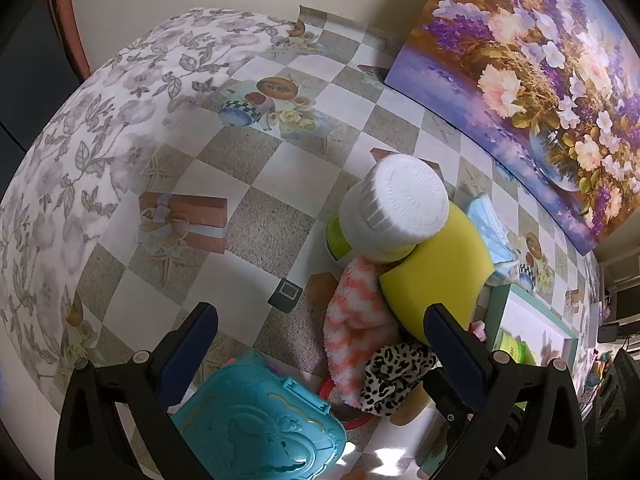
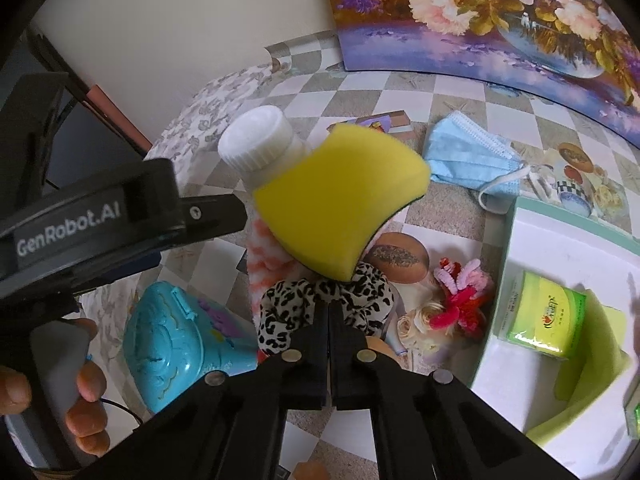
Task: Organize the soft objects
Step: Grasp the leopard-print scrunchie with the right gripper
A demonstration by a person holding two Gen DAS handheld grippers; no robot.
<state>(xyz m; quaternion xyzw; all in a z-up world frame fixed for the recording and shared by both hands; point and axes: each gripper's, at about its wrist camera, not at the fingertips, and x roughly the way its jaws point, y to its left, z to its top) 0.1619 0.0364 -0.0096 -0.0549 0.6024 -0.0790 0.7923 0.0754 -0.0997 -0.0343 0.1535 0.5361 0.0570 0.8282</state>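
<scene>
My right gripper (image 2: 329,312) is shut on a yellow sponge (image 2: 340,200), held lifted above the table. Under it lie a leopard-print scrunchie (image 2: 320,304) and an orange-white fuzzy cloth (image 2: 264,256). My left gripper (image 1: 320,320) is open, hovering above the table left of the pile; its body (image 2: 100,224) shows in the right wrist view. The sponge (image 1: 436,272), fuzzy cloth (image 1: 352,320) and scrunchie (image 1: 396,376) also show in the left wrist view. A blue face mask (image 2: 468,156) lies further back. A pink pipe-cleaner flower (image 2: 460,292) lies beside the white tray (image 2: 532,240).
A white-capped bottle (image 1: 392,208) stands behind the sponge. A teal plastic toy case (image 1: 264,420) lies near the left gripper. The tray holds a green tissue pack (image 2: 540,316). A flower painting (image 1: 540,80) leans on the wall behind the checkered tablecloth (image 1: 280,216).
</scene>
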